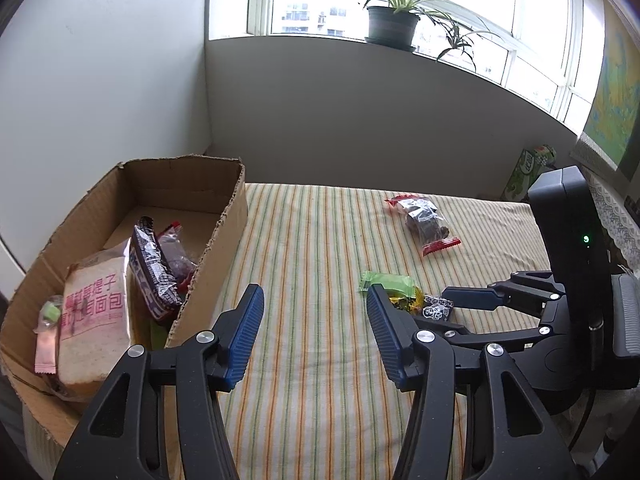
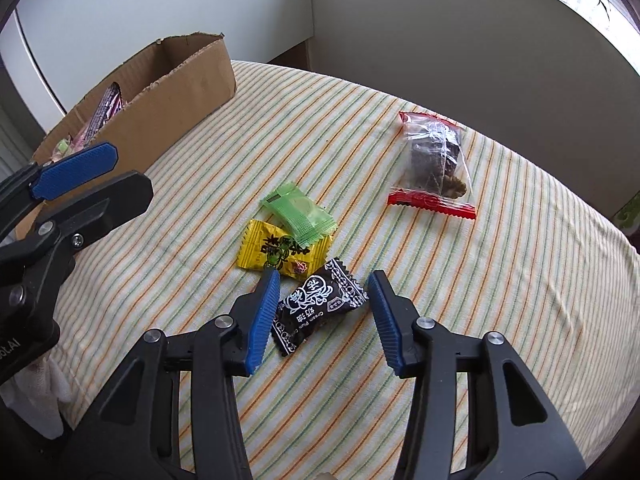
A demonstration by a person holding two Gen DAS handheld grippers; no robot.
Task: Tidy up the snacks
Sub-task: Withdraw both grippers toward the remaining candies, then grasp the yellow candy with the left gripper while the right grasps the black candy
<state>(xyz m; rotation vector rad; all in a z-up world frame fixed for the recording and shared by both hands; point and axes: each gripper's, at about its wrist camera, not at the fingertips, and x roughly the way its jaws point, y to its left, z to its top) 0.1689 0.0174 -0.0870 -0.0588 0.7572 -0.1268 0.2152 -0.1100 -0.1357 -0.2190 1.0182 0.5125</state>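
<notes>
Candy comes first, closest to the right gripper [image 2: 324,312]: a black packet [image 2: 320,306] with white lettering and zigzag ends lies flat on the striped cloth [image 2: 500,280], right between the blue ribbed fingers [image 2: 262,320]. The left finger sits at the wrapper's edge, though I cannot tell whether it touches; the right one stands clear, so the jaws are parted and nothing is gripped.

Just beyond the black packet lies a yellow packet [image 2: 280,254] printed with a green cartoon figure and dark characters. A pale green packet [image 2: 300,216], glossy and crimped at both ends, overlaps its far edge. The three sit in a tight cluster.

Off to the side, the left gripper [image 1: 316,336] hovers over bare cloth, its jaws apart and empty, near the box's long wall.

Further out and well apart from the cluster lies a clear bag [image 2: 434,164] with red serrated seals at both ends and dark brown pieces showing through.

The cardboard box [image 1: 224,236], with torn, ragged rims, stands at the cloth's far left corner against the wall. Inside it rest a wrapped bread slice [image 1: 96,316] with pink characters, a dark purple shiny packet [image 1: 154,268] propped on edge, a small pink stick wrapper [image 1: 45,354], and a little green sweet [image 1: 51,314].

A potted plant [image 1: 394,20] sits on the windowsill behind.
</notes>
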